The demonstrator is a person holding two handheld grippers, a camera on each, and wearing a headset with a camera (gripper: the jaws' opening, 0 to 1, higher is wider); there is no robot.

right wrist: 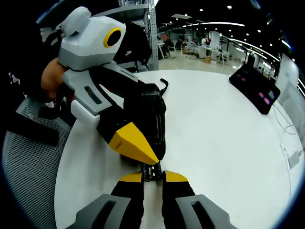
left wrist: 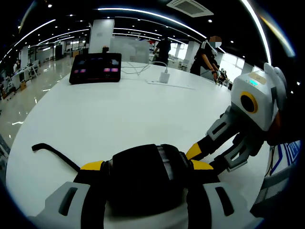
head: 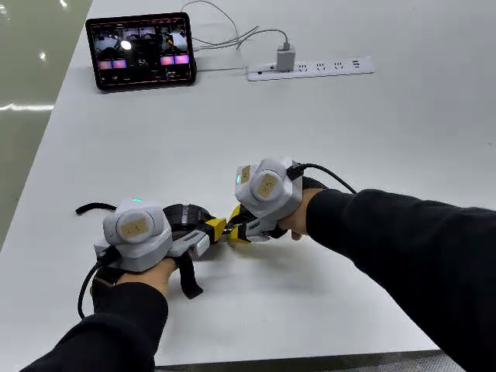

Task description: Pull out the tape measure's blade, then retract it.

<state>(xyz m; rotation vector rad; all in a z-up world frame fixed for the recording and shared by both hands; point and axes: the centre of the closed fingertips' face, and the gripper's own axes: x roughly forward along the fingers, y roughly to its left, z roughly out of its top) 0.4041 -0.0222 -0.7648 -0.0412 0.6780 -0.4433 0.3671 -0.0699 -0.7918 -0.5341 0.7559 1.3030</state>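
Left tool (left wrist: 147, 166) clamps the tape measure (left wrist: 143, 191) on the bench (head: 325, 139); right tool (right wrist: 153, 177) pinches the blade hook (right wrist: 151, 171). We judge extraction barely begun, retraction outstanding.

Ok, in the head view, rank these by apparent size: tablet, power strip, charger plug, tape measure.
1. tablet
2. power strip
3. charger plug, the smallest
The tape measure is left unranked: it is mostly covered and sits nearer the camera.

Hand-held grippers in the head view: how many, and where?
2. The left hand-held gripper, near the white table's front edge, clamps the round black tape measure; the right hand-held gripper, just to its right, pinches the metal blade tip.
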